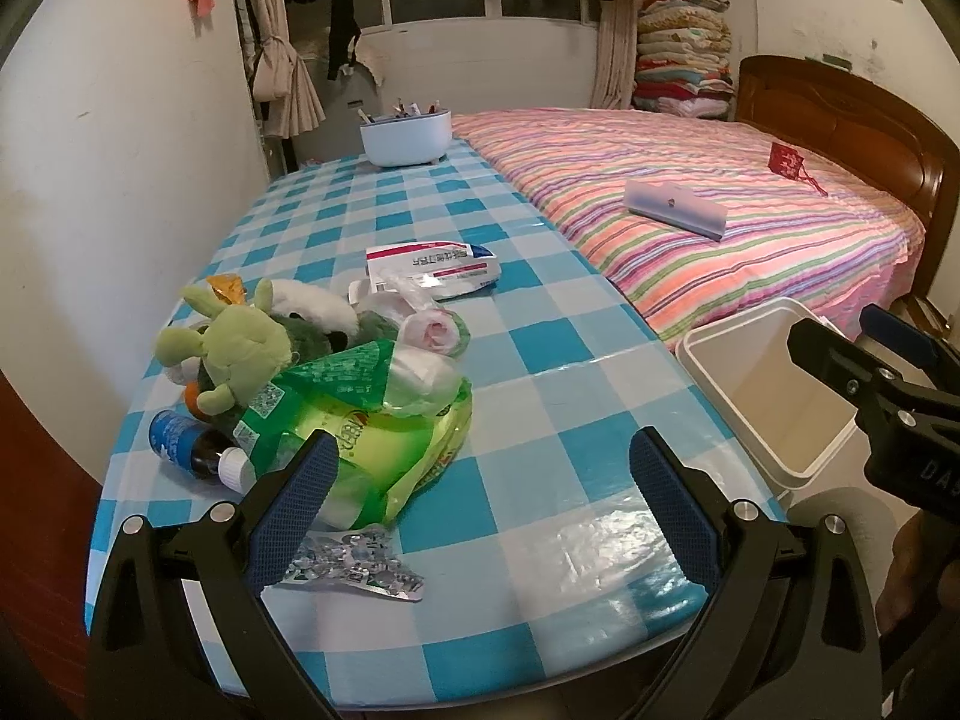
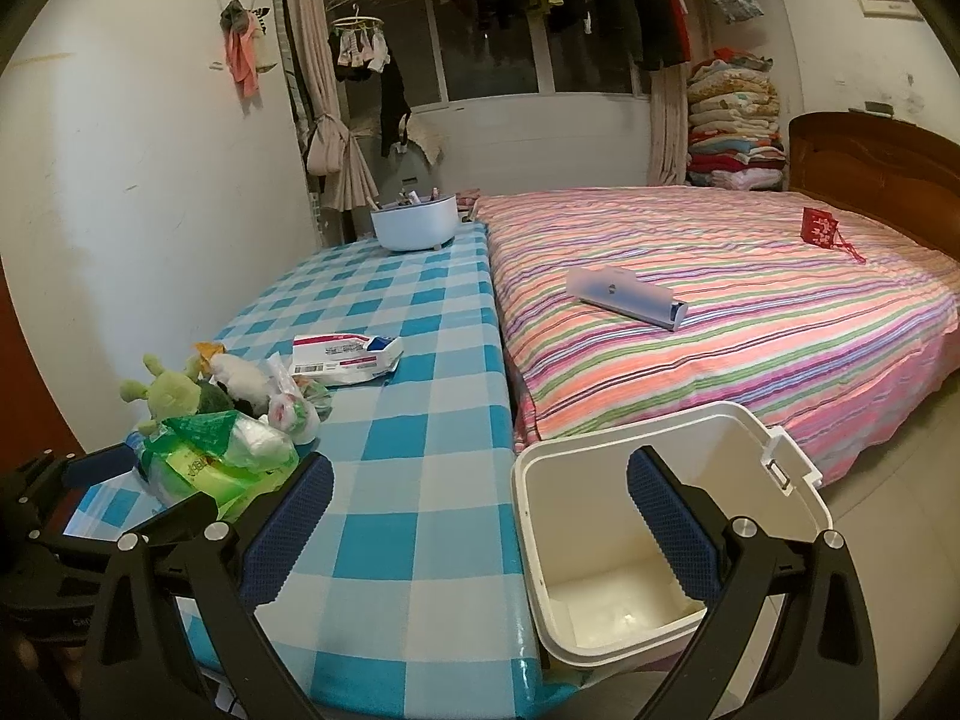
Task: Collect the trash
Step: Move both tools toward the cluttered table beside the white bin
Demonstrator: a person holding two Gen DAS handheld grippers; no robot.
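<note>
Foil wrapper (image 1: 354, 564) flat on table (image 1: 540, 420), long axis left-right; both tongs (image 1: 480, 498) (image 2: 480, 516) spread wide, empty.

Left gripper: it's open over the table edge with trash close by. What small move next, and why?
Probably ease the left gripper down-left onto the crumpled foil wrapper lying just by its left finger. Jaws are open and empty, the wrapper is the nearest trash, and the white bin stands open beside the table.

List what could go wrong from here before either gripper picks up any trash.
1. The green plastic bag leans against the plush toy; grabbing it may drag the toy along.
2. The brown bottle lies on its side near the table edge and could roll off.
3. The white bin sits beside the table, below its edge; a careless drop may miss.
</note>
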